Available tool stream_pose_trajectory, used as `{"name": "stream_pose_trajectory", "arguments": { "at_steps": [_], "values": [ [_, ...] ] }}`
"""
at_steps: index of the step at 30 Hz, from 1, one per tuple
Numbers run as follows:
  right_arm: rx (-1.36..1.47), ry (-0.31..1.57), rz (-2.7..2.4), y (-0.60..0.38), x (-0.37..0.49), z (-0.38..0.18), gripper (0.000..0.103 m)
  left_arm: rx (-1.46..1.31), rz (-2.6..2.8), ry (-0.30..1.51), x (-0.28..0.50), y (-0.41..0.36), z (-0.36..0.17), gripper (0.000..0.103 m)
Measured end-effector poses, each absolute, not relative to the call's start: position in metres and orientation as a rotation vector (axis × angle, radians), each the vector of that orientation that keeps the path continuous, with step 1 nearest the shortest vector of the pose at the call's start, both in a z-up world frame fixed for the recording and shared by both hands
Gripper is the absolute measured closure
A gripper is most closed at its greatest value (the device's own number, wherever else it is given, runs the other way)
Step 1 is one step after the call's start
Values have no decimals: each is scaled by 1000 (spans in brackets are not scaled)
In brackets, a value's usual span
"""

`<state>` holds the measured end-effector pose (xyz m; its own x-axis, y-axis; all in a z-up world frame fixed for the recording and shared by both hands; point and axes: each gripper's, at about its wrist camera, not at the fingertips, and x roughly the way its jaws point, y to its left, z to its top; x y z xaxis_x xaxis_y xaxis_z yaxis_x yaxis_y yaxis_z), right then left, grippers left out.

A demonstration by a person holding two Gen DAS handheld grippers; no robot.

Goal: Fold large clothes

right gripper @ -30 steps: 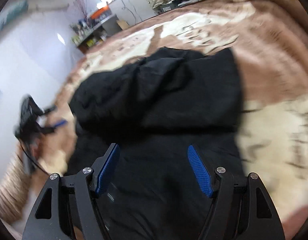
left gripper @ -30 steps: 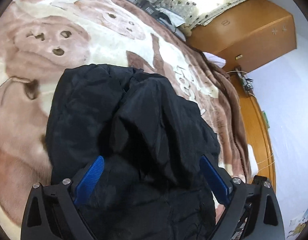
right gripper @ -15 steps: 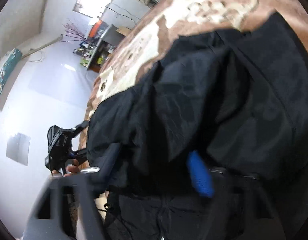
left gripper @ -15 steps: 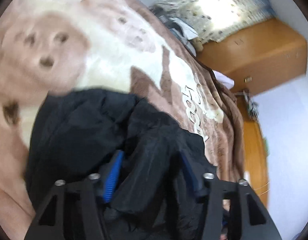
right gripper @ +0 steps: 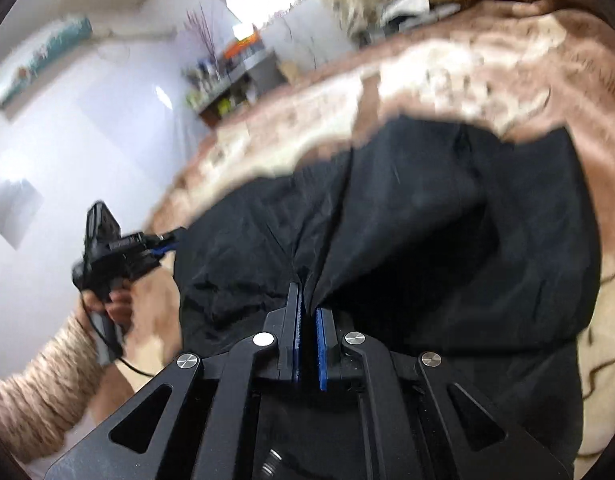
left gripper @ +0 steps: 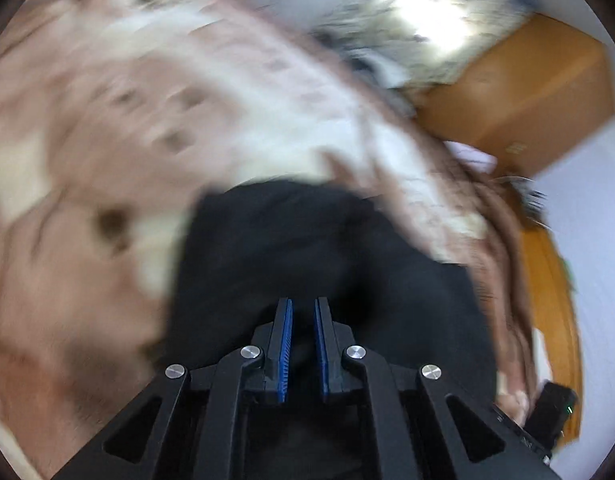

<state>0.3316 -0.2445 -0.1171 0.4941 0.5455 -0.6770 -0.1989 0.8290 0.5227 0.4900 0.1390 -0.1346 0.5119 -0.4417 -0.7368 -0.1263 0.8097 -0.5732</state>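
Both grippers have dropped onto the near hem and closed.
Right gripper pinches the black garment; left gripper is closing on it, ready to lift the fold.

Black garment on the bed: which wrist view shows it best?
The right wrist view: the black garment is fairly sharp, its folds running into the shut right gripper. The left wrist view shows only a blurred dark mass beyond the closing left gripper.

Legible text, labels, brands, numbers, signs: none. The brown-and-cream plush blanket carries dark marks along its far right edge in the right wrist view that may be lettering, too blurred to read. The left wrist view is motion-blurred throughout and yields no readable marking.
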Motion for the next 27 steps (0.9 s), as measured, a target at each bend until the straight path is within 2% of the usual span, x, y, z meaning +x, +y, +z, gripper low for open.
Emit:
{"name": "stream_pose_trajectory", "arguments": {
  "at_steps": [4,7,8,9,10,11,12,13,15,17,22,27],
  "values": [
    [417,1018,457,-241,340,-135,97,-622,-194,1042,480,142,-139,92],
    [359,1044,387,-236,350,-132,84,-549,-215,1031,477,129,-115,91],
    [338,1046,368,-237,350,-130,76,-508,-237,1009,478,120,-102,85],
    [303,1030,360,-238,347,-122,76,-474,-248,985,475,115,-90,71],
    [272,992,360,-240,343,-110,76,-438,-253,957,472,109,-79,62],
    [250,964,347,-243,341,-101,75,-414,-267,929,469,105,-68,42],
    [202,898,300,-246,335,-85,75,-405,-282,908,467,100,-59,29],
    [182,866,279,-245,332,-76,73,-386,-310,879,463,91,-48,27],
    [119,797,229,-244,334,-58,62,-333,-347,873,463,71,-39,26],
    [73,777,211,-240,339,-51,59,-271,-349,903,464,52,-40,26],
    [-29,763,256,-218,356,-62,58,-177,-340,1005,475,17,-70,26],
    [-74,898,255,-220,370,-115,58,-61,-304,1084,479,12,-105,26]
  ]
}}
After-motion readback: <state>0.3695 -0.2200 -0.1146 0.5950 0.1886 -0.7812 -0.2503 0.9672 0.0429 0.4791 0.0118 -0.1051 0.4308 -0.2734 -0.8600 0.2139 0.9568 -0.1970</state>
